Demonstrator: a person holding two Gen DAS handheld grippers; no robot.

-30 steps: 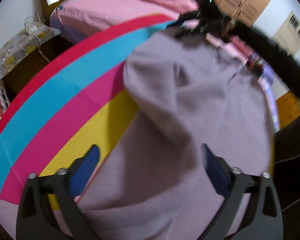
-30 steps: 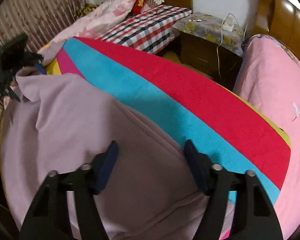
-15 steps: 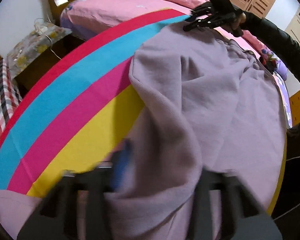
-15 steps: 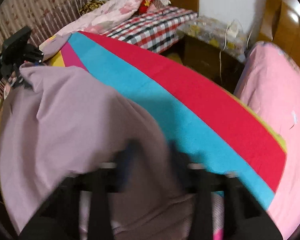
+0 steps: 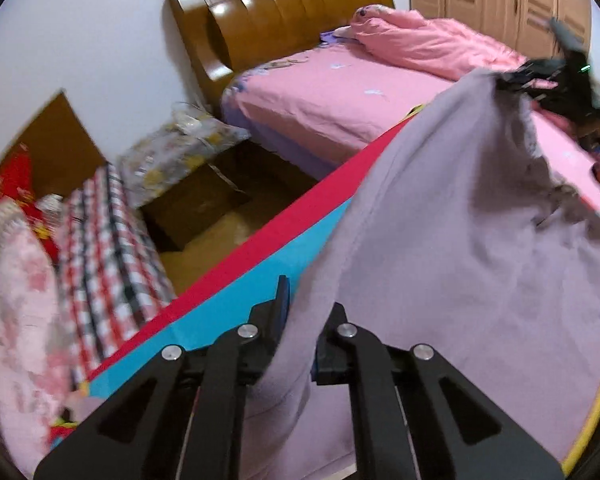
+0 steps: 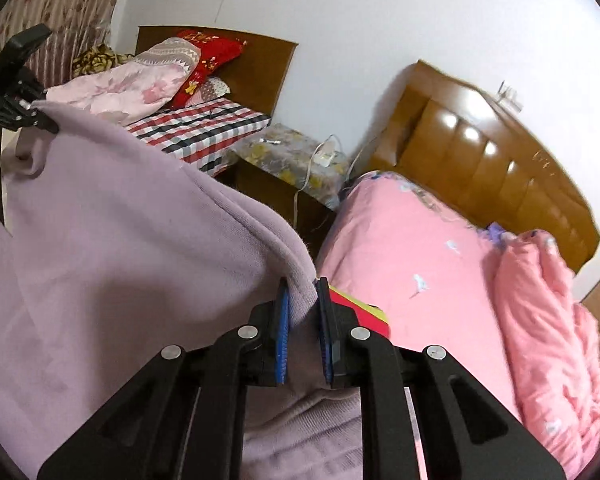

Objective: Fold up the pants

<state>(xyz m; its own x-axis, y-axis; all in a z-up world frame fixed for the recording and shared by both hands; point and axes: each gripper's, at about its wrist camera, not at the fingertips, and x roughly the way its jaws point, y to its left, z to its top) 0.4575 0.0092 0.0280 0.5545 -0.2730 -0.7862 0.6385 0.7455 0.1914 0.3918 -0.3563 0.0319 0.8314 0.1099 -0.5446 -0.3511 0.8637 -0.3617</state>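
Note:
The lilac fleece pants [image 5: 472,248] hang stretched between my two grippers above the striped blanket [image 5: 236,300]. My left gripper [image 5: 306,312] is shut on one edge of the pants, the cloth bunched between its jaws. My right gripper [image 6: 302,300] is shut on the opposite edge of the pants [image 6: 112,240]. In the left wrist view the right gripper [image 5: 548,80] shows at the far top corner of the cloth. In the right wrist view the left gripper [image 6: 16,100] shows at the far left corner.
A pink bed [image 5: 340,92] with a wooden headboard [image 5: 276,12] and a pink quilt [image 6: 548,340] lies beyond the blanket. A nightstand [image 6: 296,160] stands between it and a plaid bed [image 5: 100,240] with pillows [image 6: 140,80].
Both grippers have closed on the pants' edges and lifted them off the blanket. The views have tilted up toward the headboards and wall.

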